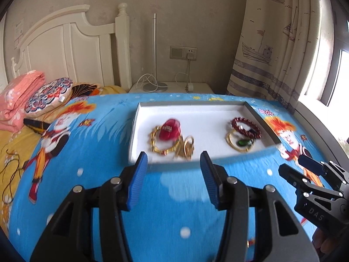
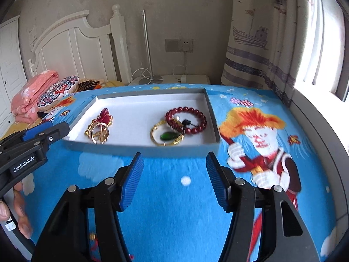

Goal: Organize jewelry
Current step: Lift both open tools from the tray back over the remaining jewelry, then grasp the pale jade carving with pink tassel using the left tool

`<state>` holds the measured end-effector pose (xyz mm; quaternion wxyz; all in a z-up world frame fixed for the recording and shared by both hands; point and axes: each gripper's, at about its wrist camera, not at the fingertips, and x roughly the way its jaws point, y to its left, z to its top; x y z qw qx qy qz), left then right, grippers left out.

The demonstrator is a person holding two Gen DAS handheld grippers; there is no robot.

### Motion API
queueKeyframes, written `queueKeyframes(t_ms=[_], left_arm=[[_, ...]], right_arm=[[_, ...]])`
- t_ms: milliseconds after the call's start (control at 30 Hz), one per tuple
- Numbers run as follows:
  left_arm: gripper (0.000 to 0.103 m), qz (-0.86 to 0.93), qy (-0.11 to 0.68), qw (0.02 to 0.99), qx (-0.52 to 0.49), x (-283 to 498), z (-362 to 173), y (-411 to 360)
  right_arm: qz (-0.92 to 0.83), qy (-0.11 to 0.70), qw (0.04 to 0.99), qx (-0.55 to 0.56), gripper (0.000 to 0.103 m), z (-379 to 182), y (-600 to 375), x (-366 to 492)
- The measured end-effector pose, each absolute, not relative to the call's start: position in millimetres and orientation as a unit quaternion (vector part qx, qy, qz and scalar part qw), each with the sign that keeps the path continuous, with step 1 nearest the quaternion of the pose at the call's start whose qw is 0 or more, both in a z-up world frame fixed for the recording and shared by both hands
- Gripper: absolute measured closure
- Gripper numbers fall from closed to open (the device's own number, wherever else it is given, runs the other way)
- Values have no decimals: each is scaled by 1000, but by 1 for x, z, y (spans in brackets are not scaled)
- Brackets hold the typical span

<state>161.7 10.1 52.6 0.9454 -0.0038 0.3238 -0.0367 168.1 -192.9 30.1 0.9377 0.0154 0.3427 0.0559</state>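
- in the shallow white tray (image 1: 220,111) (image 2: 139,100) on the bed lies the jewelry: a red bead bracelet (image 1: 246,126) (image 2: 186,118) overlapping a gold bangle (image 1: 236,143) (image 2: 166,136) with a green stone on the right.
- toward the tray's left sits a tangle of gold chain and rings (image 1: 172,145) (image 2: 98,131) under a red ornament (image 1: 170,128) (image 2: 104,114).
- the tray rests on a blue cartoon bedspread (image 1: 174,196) (image 2: 174,196).
- the left gripper (image 1: 173,163) (image 2: 47,131) hangs just short of the tray's near edge, fingers apart, nothing between them.
- the right gripper (image 2: 174,163) (image 1: 301,166) hangs beside it, fingers likewise spread and empty.
- beyond are a white headboard (image 1: 72,43), folded pink bedding (image 1: 19,96) and a ship-print curtain (image 1: 268,43).
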Motion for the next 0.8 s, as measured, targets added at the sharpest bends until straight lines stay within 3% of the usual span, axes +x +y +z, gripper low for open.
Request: queueKeyframes(t_ms=[400,467,800], left_arm=[[55,-81,362,929,-21,66,28,-8],[60,-91,374,923,-32,56,20,-11],[61,-109,407,906,-52,58,-4,-17]], right_arm=[[57,357,932,24,34,9,-201,89],[54,353,934,16,30,6,-199,79],[44,345,937,25,29,3,-205,71]])
